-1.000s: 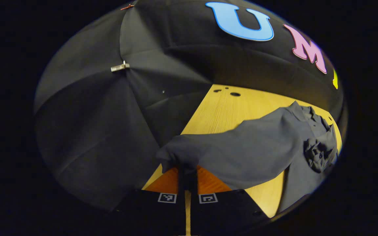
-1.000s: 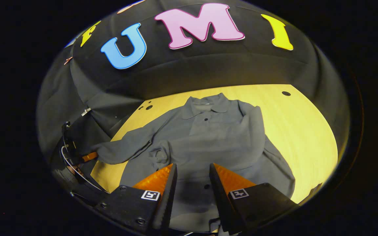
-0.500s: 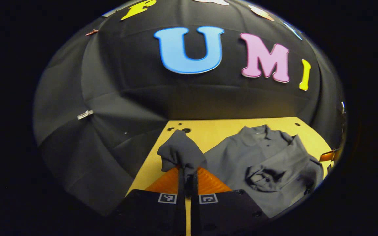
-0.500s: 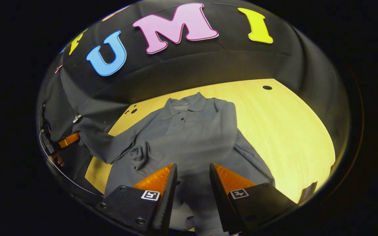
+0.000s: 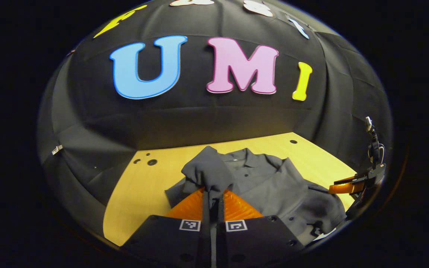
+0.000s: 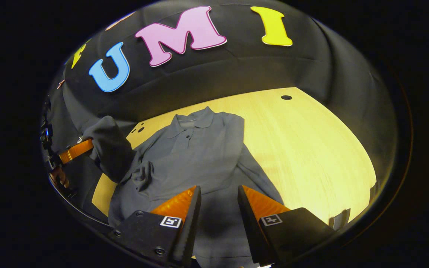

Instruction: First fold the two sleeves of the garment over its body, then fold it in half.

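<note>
Dim booth; warm light fell brightest on the wooden table point(image 6: 311, 149) toward three o'clock, with fisheye bending at the edges.

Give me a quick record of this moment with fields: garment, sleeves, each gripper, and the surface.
garment: grey collared shirt, lying flat, collar toward the wall
right sleeve: already folded across the body
left sleeve: lifted, pinched in the left gripper
right gripper: open, above the shirt's lower part, holding nothing
surface: wooden table
</note>
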